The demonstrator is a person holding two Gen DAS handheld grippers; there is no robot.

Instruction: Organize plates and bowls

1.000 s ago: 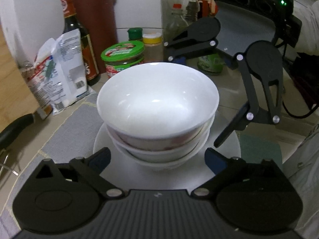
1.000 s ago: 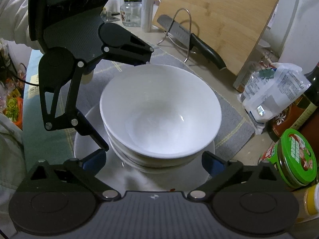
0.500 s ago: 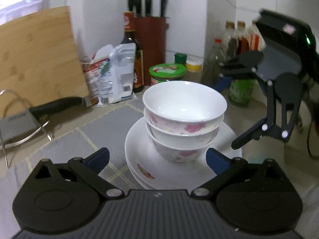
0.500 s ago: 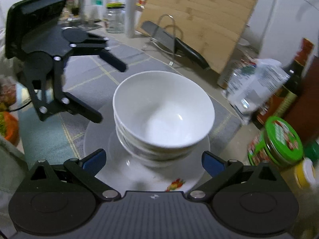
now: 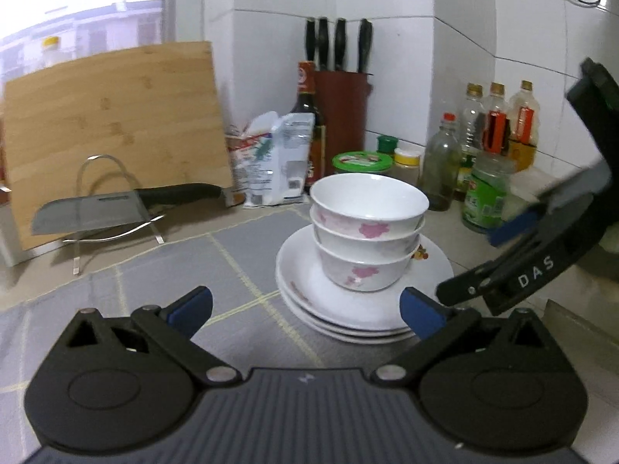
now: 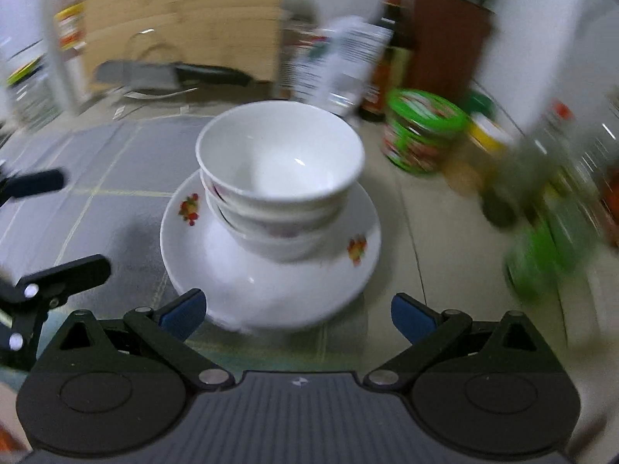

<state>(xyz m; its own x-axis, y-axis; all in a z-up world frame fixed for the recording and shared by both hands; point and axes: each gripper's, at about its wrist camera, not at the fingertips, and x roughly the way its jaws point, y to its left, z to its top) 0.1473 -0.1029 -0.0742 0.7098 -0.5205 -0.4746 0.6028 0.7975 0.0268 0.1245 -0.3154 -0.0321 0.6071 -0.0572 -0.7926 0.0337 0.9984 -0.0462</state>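
Observation:
Three white bowls (image 5: 367, 232) with pink flowers sit nested on a stack of white plates (image 5: 305, 294) on the grey mat. My left gripper (image 5: 305, 311) is open just in front of the plates, holding nothing. The right gripper (image 5: 477, 259) reaches in from the right of the left wrist view, beside the plates and apart from them. In the blurred right wrist view the bowls (image 6: 282, 170) and the plates (image 6: 271, 282) lie ahead of my open, empty right gripper (image 6: 297, 314). The left gripper's fingers (image 6: 65, 274) show at that view's left edge.
A wooden cutting board (image 5: 112, 123) leans on the wall, with a cleaver (image 5: 116, 208) on a wire stand before it. Behind the bowls stand a white bag (image 5: 274, 162), a sauce bottle (image 5: 309, 116), a knife block (image 5: 344, 108), a green-lidded jar (image 5: 361, 160) and several bottles (image 5: 487, 147).
Both grippers have drawn back from the bowl stack and rolled upright. The left jaws widened a little. The bowls and plates have stayed in place.

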